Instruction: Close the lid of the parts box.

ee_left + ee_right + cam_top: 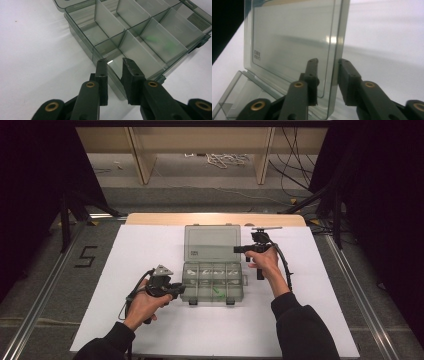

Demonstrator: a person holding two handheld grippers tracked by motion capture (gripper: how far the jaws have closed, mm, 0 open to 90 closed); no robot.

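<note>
My left tongs [115, 61] grip the box [212, 287] wall on the surface [150, 330]. My right tongs [328, 61] straddle its raised lid [292, 37]; I cannot tell whether they pinch it.

The table [150, 330] is overlooked from high at its near side; the organizer box [212, 282] is seen close up from both gripper cameras.

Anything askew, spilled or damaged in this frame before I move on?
Nothing stands out. The organizer box sits square on the white sheet, lid up, dividers straight. A small green item lies inside one compartment. The left gripper straddles the box wall; the right gripper straddles the lid edge.
</note>
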